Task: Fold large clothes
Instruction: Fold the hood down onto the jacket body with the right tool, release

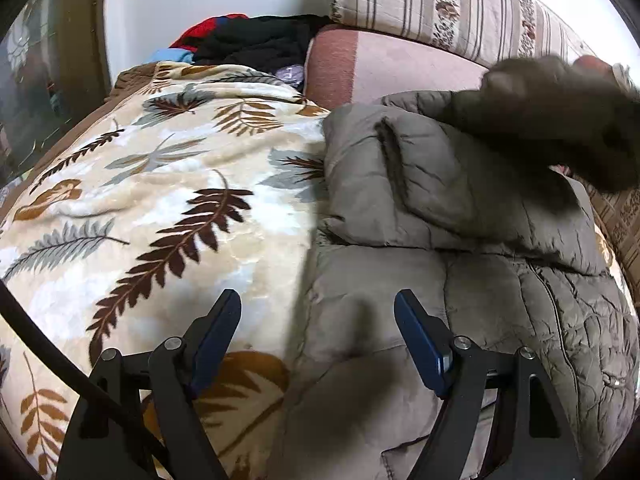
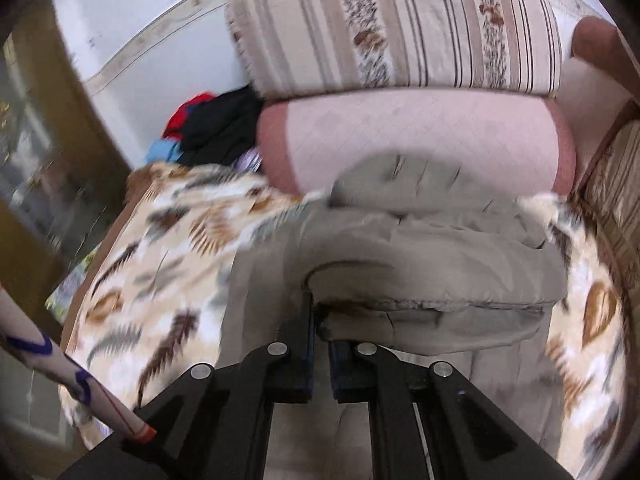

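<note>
Left wrist view: a grey-green puffer jacket (image 1: 460,248) is seen laid on a leaf-print blanket (image 1: 160,200) covering the bed, right half of the frame, partly folded already.
Right wrist view: the same jacket fills the middle, blurred, with a padded fold lifted right above the fingers.
Handling: probably light and squishy; the quilted shell looks a bit slick, so puffy layers can be expected to spring back. A hem or seam edge is likely best pinched, not the fat middle.
Left gripper (image 1: 318,320): fingers held wide apart, nothing between them, hovering over the jacket's near left edge, angled down.
Right gripper (image 2: 320,332): fingers pinched tight on a jacket edge, low centre of its frame, tilted down at the bed.
Background: striped cushion (image 1: 440,4) upper right, clothes pile (image 1: 248,40) top centre, both well apart from the jacket.
</note>
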The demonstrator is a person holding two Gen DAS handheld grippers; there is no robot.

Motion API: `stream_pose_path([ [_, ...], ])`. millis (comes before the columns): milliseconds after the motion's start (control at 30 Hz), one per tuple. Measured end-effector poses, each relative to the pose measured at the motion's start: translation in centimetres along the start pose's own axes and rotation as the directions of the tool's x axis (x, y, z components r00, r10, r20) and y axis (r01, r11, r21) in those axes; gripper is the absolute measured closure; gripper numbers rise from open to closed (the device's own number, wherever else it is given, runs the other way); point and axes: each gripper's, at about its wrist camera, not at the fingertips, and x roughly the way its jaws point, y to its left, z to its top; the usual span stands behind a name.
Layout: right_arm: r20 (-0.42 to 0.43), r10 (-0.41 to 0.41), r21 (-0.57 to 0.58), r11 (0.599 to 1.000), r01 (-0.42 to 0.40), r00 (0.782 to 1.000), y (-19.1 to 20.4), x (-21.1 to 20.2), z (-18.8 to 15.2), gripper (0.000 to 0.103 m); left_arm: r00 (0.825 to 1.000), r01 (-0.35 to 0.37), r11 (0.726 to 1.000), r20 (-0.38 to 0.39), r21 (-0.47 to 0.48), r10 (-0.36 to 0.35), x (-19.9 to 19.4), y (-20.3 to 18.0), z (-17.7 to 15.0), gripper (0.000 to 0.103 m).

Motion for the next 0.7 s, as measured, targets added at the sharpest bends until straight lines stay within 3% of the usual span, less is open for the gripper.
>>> stream_pose_path([
  [100, -0.062, 0.03, 0.038, 0.999, -0.028, 0.998, -0.5, 1.7, -4.0, 0.102, 1.0, -0.004, 1.0, 0.013, -0.01, 0.004, -0.5, 0.2, -0.1, 0.025],
  [167, -0.12, 0.016, 0.078, 0.997, -0.007, 0.993, -1.2, 5.0, -5.5, 0.102, 1.0, -0.013, 1.0, 0.018, -0.016, 0.013, -0.5, 0.4, -0.2, 0.025],
  [300, -0.193, -0.047, 0.126, 0.989, 0.072, 0.98, -2.9, 11.1, -6.2, 0.102, 1.0, -0.012, 0.999, 0.005, -0.037, 0.012, -0.2, 1.0, -0.2, 0.025],
  [433, -0.208, -0.02, 0.181, 0.982, 0.058, 0.978, -3.8, 11.8, -6.6, 0.1, 1.0, -0.013, 0.998, 0.003, -0.058, 0.014, -0.3, 1.6, 0.0, 0.025],
  [500, -0.2, -0.039, 0.122, 0.99, 0.064, 0.979, -3.3, 10.5, -6.5, 0.088, 1.0, -0.005, 0.998, -0.001, -0.062, 0.005, -0.3, 1.6, 0.1, 0.025],
  [567, -0.143, -0.099, 0.047, 0.993, 0.107, 0.985, -2.6, 8.9, -5.7, 0.055, 1.0, 0.003, 0.999, -0.004, -0.052, -0.003, -0.4, 1.3, 0.1, 0.025],
  [633, -0.044, -0.183, -0.006, 0.983, 0.183, 0.982, -2.4, 7.0, -4.3, 0.046, 1.0, 0.004, 0.999, 0.001, -0.033, -0.004, -0.5, 0.8, -0.1, 0.025],
  [700, 0.015, -0.227, -0.011, 0.974, 0.227, 0.974, -2.7, 6.4, -2.5, 0.046, 1.0, 0.001, 1.0, 0.006, -0.018, -0.001, -0.5, 0.4, -0.1, 0.025],
])
